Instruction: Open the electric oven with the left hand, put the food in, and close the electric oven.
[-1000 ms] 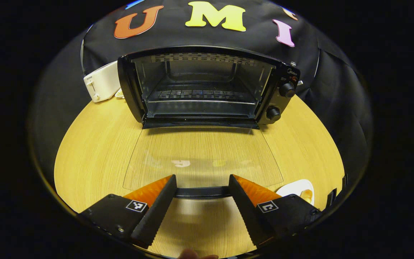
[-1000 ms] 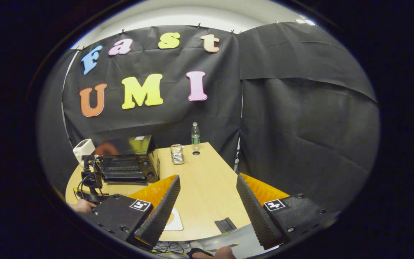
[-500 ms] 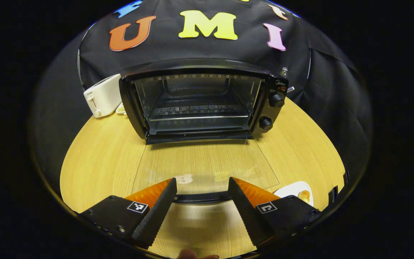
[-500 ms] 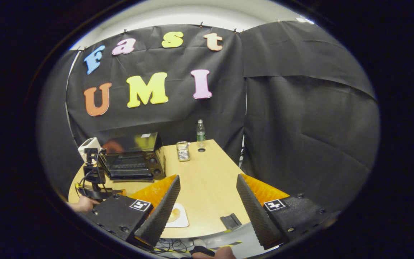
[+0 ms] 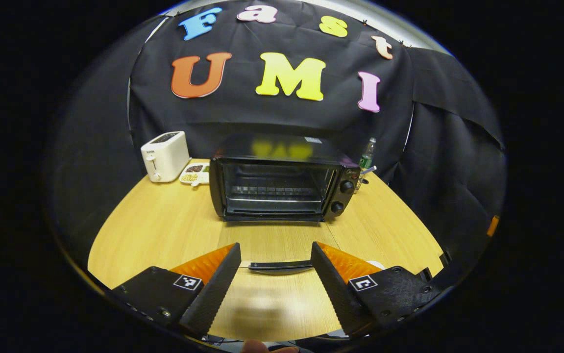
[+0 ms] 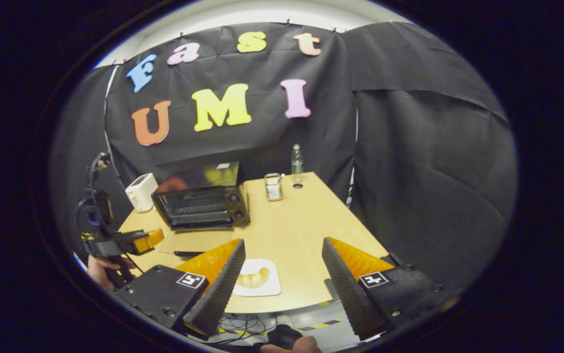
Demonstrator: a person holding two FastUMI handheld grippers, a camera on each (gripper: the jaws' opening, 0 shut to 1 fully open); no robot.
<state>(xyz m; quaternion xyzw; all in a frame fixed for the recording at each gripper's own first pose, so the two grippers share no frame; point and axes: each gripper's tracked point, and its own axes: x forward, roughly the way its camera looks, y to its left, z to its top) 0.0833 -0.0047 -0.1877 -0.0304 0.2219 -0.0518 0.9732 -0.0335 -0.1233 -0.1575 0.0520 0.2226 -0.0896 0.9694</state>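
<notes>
**Oven open, food not yet loaded**

Oven (image 5: 282, 179): black electric unit at the far middle of the table (image 5: 154, 230), at twelve o'clock from my left gripper (image 5: 275, 274). Its glass door (image 5: 274, 245) lies folded flat toward me, with the dark handle bar (image 5: 280, 265) at its near edge, between my left fingers but not touching them. I judge the opening step done; the flat door leaves the cavity and its wire rack (image 5: 274, 189) free for loading.

Food (image 6: 253, 278): pale curved piece on a white plate (image 6: 272, 288), at the table's near edge, just ahead of my right gripper (image 6: 283, 279) at eleven o'clock. It sits well apart from the oven, to the right of the door.

Left gripper: jaws spread, grasping nothing, hanging just off the handle.

Right gripper: jaws spread and empty, poised above the plate, probably so it can pick up the food next.

Toaster (image 5: 165, 156): white, at ten o'clock from the oven, with a small dish of snacks (image 5: 194, 174) between them.

Bottle (image 6: 297, 161): at the far right corner, beside a small metal holder (image 6: 273, 186).
</notes>
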